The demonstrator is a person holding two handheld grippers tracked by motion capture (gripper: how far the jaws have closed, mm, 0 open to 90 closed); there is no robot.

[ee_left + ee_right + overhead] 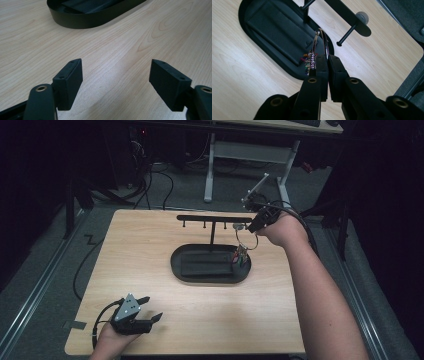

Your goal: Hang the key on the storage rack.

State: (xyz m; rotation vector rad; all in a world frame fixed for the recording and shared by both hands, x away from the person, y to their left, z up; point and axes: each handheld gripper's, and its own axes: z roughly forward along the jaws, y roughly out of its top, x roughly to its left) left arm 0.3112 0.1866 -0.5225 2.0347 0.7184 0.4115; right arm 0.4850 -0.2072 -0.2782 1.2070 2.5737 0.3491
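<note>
One thin wire ring (325, 43) with a beaded charm (311, 61), clamped in the right gripper (328, 63) at the tray's (180, 270) three o'clock, below the rack (215, 218). Judged light, springy, slippery; grip the wire. Left gripper (150, 309) stands agape, empty.

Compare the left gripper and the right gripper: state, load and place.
The left gripper stands open with nothing between its jaws; the right gripper is shut on a wire ring that carries small coloured beads. The left gripper sits low at the near edge of the wooden table; the right gripper is raised by the end of the black hanger stand, above the oval tray. Both have black jaws and are hand-held.
</note>
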